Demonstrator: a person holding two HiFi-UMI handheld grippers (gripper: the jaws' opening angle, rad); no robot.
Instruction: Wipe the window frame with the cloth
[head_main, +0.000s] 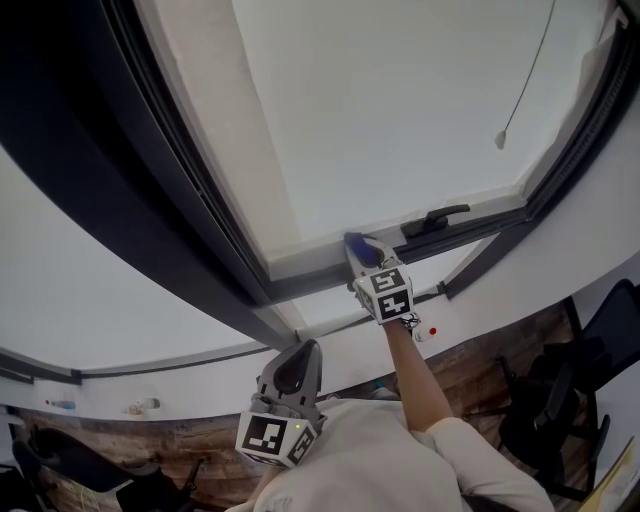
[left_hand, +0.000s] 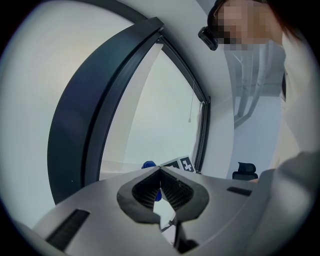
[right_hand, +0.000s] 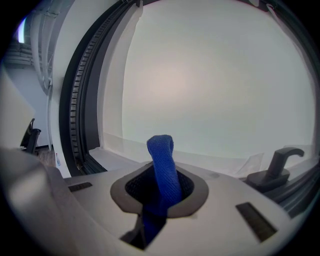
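Wiping in hand: right gripper (head_main: 366, 258) fingers pinch the blue woven cloth (right_hand: 162, 165) at the dark window frame's (head_main: 310, 282) lower rail, left gripper (head_main: 294, 368) hangs near, fingers together, empty; next, likely, a slide right toward the black lever handle (head_main: 435, 220).

Cloth (right_hand: 162, 167) – coarse woven fabric, matt; window frame (head_main: 150, 200) – dark, smooth, matt finish; floor (head_main: 480, 375) wood-grain.
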